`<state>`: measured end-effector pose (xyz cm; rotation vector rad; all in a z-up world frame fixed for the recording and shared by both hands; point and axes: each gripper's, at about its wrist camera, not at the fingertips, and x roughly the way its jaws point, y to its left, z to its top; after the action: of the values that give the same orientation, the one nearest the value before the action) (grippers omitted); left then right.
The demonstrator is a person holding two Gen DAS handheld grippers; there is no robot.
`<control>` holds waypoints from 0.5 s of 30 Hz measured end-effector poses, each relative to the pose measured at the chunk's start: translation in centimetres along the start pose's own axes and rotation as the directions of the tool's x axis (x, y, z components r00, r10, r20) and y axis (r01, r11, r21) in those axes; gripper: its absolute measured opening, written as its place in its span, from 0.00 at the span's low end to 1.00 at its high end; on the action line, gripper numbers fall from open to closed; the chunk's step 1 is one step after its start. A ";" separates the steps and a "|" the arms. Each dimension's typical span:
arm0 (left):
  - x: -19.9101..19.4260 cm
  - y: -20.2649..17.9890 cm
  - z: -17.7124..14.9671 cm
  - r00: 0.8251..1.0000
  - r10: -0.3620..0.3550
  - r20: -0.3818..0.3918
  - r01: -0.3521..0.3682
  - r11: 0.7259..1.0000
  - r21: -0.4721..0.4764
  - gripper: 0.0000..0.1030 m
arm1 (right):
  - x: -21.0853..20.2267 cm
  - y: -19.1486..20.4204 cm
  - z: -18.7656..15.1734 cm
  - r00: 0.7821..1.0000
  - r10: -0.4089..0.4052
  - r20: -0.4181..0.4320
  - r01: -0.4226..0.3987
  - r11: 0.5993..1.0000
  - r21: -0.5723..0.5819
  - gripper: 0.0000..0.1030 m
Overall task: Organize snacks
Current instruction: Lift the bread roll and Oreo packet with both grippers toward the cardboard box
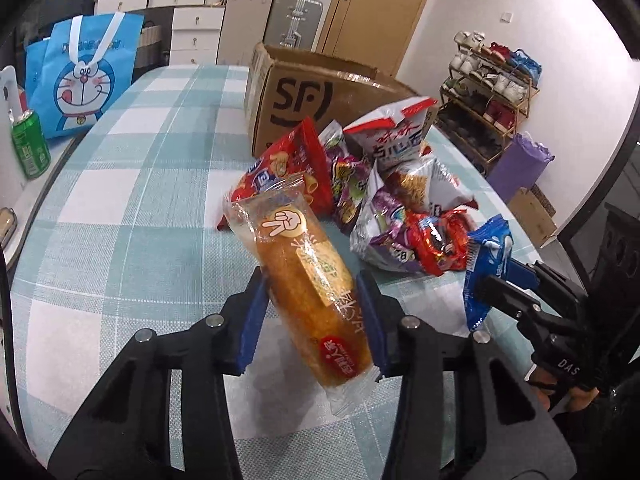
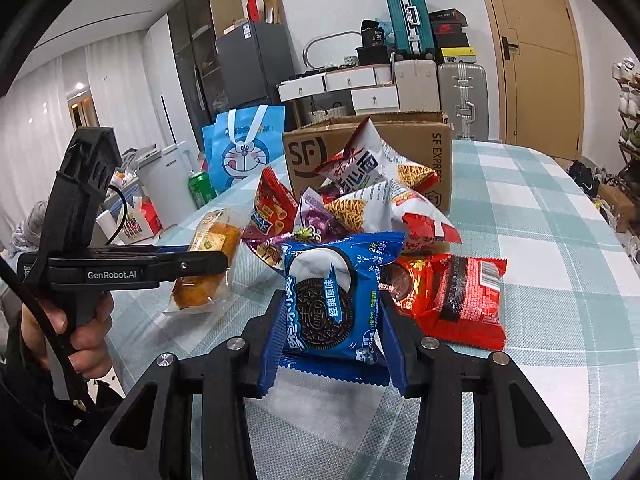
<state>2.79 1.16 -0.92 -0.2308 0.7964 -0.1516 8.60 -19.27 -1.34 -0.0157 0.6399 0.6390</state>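
Note:
My left gripper (image 1: pixel 314 292) is shut on a clear-wrapped golden bread roll (image 1: pixel 304 272) and holds it above the checked tablecloth; it also shows in the right wrist view (image 2: pixel 208 256). My right gripper (image 2: pixel 330 316) is shut on a blue Oreo packet (image 2: pixel 332 300), which also shows in the left wrist view (image 1: pixel 486 268). A pile of snack bags (image 1: pixel 384 192) lies on the table in front of an open SF cardboard box (image 1: pixel 320 96). A red packet (image 2: pixel 452 296) lies just right of the Oreo packet.
A Doraemon tote bag (image 1: pixel 84 80) and a green can (image 1: pixel 30 146) stand left of the table. A shoe rack (image 1: pixel 492 92) and purple roll (image 1: pixel 520 164) are at the right. Drawers, suitcases and a door are behind the table (image 1: pixel 140 184).

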 end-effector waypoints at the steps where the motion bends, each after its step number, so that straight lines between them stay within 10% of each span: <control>1: -0.4 -0.2 0.1 1.000 -0.001 0.011 0.001 1.000 0.006 0.40 | -0.1 -0.1 0.1 1.000 0.001 0.005 -0.001 1.000 0.000 0.43; 15: -2.6 -1.5 2.8 0.992 -0.036 0.122 0.031 0.999 0.045 0.40 | -1.0 -1.6 3.2 0.996 0.001 0.091 -0.004 0.999 0.035 0.43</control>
<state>2.91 0.71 3.16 -0.2111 0.6662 -0.1843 10.65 -20.47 1.56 0.0464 0.5625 0.6272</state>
